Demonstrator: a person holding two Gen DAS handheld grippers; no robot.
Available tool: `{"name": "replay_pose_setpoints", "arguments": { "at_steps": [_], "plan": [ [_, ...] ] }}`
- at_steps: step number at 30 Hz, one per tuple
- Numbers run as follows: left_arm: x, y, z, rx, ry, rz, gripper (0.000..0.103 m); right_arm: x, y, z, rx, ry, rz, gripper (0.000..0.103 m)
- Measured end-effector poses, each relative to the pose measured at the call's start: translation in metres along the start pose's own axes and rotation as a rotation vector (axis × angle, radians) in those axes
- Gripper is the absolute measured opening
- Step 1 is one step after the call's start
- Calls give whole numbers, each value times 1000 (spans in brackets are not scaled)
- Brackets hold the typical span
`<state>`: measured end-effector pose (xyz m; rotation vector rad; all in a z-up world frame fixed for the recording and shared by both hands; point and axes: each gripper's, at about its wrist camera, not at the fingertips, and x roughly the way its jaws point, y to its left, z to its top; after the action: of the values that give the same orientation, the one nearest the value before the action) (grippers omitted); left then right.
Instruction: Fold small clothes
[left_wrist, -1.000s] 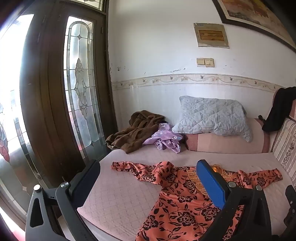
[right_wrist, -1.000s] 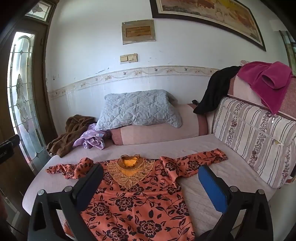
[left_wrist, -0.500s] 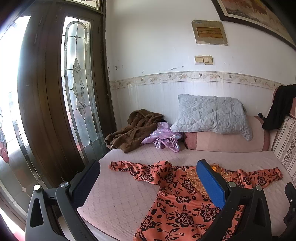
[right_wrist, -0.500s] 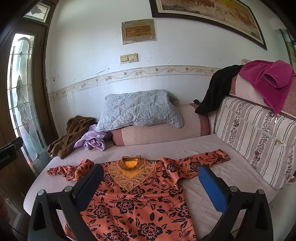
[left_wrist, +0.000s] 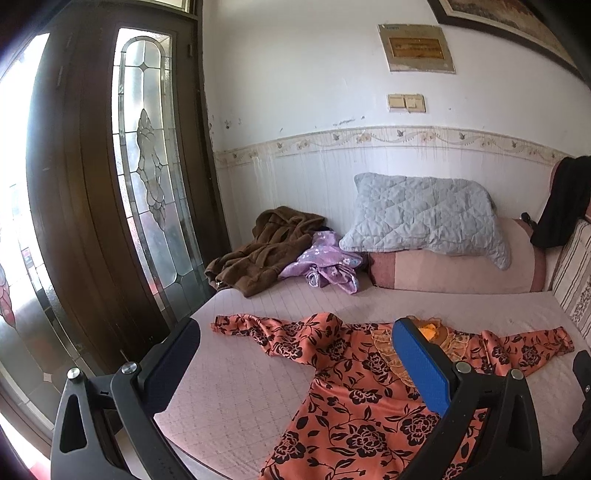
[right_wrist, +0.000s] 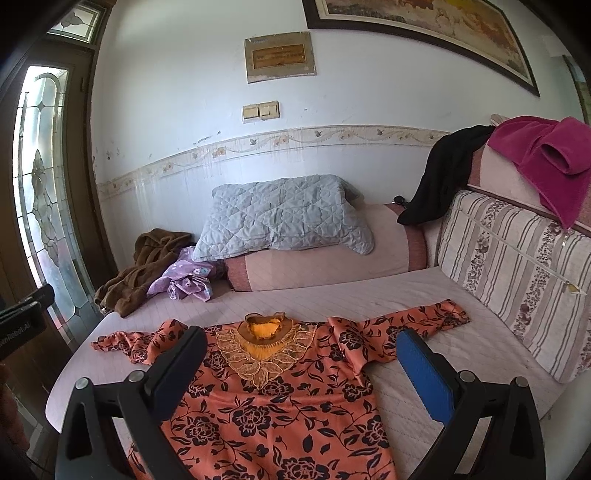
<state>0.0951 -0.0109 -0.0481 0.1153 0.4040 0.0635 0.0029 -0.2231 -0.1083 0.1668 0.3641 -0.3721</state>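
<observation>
My left tongs (left_wrist: 295, 362) are spread wide with nothing in them, and so are my right tongs (right_wrist: 301, 363). The orange flowered blouse (right_wrist: 280, 398) lies flat on the bed (right_wrist: 406, 291), filling the lower centre of the right view, sleeves out. Brown robe (left_wrist: 266, 251) sits mid-left in the left view.

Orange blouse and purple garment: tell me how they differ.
The orange blouse lies spread flat with sleeves out; the purple garment is crumpled in a heap. The blouse carries black flowers, the purple garment pale ones. The blouse is nearer the grippers. Both rest on the bed.
</observation>
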Motion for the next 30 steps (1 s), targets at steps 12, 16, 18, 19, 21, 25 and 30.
{"name": "replay_pose_setpoints", "arguments": {
  "at_steps": [12,16,18,19,21,25,30],
  "plan": [
    [40,-27,-5,16,36,5,103,47,-1,-3,-48,30,-17,103],
    [60,-39,-10,25,63,5,103,61,-3,-5,-45,41,-22,103],
    [71,-45,-15,25,81,1,103,69,-4,-6,-55,54,-37,103],
    [78,-50,-18,30,94,-3,103,75,-4,-8,-58,64,-45,103],
    [90,-58,-26,41,118,-8,103,87,-5,-10,-71,81,-65,103],
    [113,-76,-38,77,168,-21,103,110,-10,-15,-81,111,-108,103],
    [145,-97,-48,93,195,-33,103,132,-19,-18,-64,140,-123,103]
  ]
}}
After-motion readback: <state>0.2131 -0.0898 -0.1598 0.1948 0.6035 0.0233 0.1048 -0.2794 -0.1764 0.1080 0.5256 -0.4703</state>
